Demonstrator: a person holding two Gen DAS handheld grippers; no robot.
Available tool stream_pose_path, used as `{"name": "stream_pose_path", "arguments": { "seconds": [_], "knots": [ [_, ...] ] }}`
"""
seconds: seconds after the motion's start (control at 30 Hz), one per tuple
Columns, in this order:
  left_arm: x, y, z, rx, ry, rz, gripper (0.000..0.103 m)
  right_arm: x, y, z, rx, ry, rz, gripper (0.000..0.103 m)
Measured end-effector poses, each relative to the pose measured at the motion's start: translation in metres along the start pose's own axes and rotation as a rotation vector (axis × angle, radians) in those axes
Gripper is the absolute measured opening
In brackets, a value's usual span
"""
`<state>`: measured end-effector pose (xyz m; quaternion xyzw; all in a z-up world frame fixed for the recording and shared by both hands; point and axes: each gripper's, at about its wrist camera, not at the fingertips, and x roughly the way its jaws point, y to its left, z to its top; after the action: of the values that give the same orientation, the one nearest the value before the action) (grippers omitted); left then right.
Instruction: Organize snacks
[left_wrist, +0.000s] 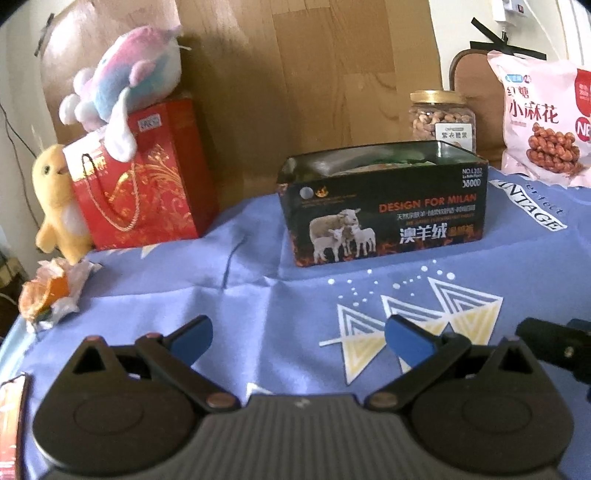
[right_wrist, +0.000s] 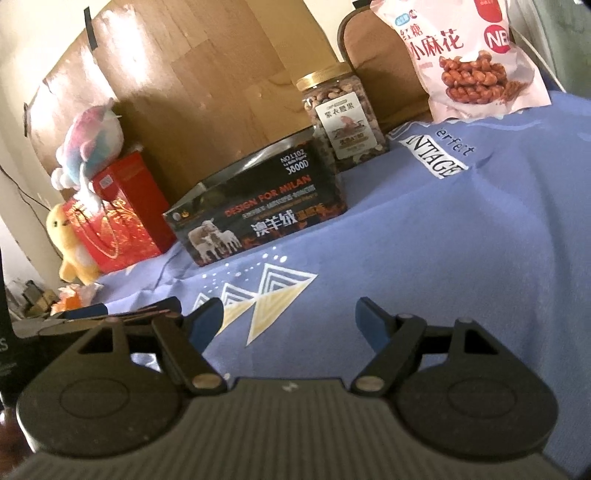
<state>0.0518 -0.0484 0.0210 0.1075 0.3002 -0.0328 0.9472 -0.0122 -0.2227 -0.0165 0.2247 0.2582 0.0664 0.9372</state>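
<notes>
Blue printed cloth (left_wrist: 221, 266) covers the whole table, and there's a brown board (left_wrist: 314, 74) standing behind its far edge. Mid-table toward that far edge sits the dark open box (left_wrist: 384, 218) with sheep on its front, something pale lying inside, hard to tell what. At the far left corner, the red gift bag (left_wrist: 147, 177) stands upright with a pastel plush (left_wrist: 129, 77) perched on top and a yellow plush (left_wrist: 59, 206) leaning against its left side. Over at the far right, the pink snack bag (left_wrist: 543, 118) stands propped up, and between it and the box, just behind the box, is the nut jar (left_wrist: 441, 118) with a gold lid. A crumpled wrapper (left_wrist: 51, 291) lies by the left edge. Near edge now: left gripper (left_wrist: 299, 339) hovering low over the cloth, blue fingers (left_wrist: 195, 338) spread wide, nothing between them. Right gripper (right_wrist: 290, 325) beside it, fingers (right_wrist: 371, 325) likewise released and empty.
</notes>
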Motion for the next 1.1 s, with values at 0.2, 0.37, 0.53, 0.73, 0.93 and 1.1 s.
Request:
{"name": "stream_pose_path", "arguments": {
  "seconds": [0.2, 0.37, 0.53, 0.73, 0.93, 1.1],
  "knots": [
    [0.009, 0.006, -0.006, -0.022, 0.001, -0.044, 0.103, 0.010, 0.010, 0.000, -0.043, -0.004, -0.039, 0.081],
    [0.012, 0.009, -0.008, -0.041, -0.009, -0.085, 0.103, 0.017, 0.017, 0.001, -0.076, -0.017, -0.067, 0.081],
    [0.015, 0.013, -0.009, -0.060, 0.001, -0.103, 0.103, 0.023, 0.018, 0.001, -0.082, -0.041, -0.087, 0.081],
    [0.016, 0.020, -0.009, -0.086, 0.010, -0.103, 0.103, 0.029, 0.019, 0.002, -0.074, -0.035, -0.077, 0.081],
    [0.017, 0.024, -0.009, -0.112, 0.023, -0.111, 0.103, 0.030, 0.019, 0.002, -0.066, -0.030, -0.073, 0.081],
    [0.019, 0.031, -0.008, -0.150, 0.028, -0.112, 0.103, 0.030, 0.019, 0.002, -0.066, -0.030, -0.073, 0.081]
  ]
}}
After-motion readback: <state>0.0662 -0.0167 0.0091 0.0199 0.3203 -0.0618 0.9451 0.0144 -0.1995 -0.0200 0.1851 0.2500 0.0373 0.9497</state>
